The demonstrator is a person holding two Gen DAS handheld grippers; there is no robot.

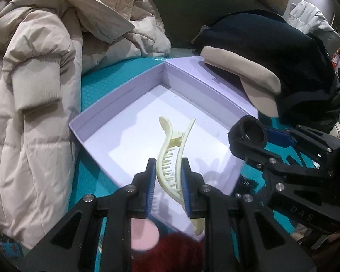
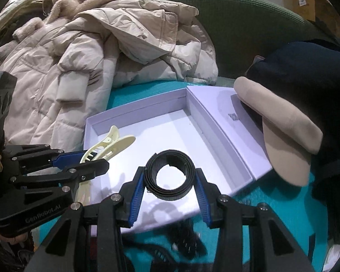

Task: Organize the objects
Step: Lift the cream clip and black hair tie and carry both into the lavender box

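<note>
The left gripper point(image 1: 168, 170) was clamped on the clip point(image 1: 172, 156); the right gripper point(image 2: 170, 181) was clamped on the coiled band point(image 2: 170, 176). Both items were held over the box point(image 2: 133, 113), the clip toward its 9 o'clock side in the right wrist view. Advised: lower each until it nears the floor, release separately, and keep clear of the lid point(image 2: 226, 111) at 2 o'clock.

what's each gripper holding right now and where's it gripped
The left gripper pinches the cream hair clip across its toothed middle. The right gripper squeezes the black coiled band by its outer sides.
</note>
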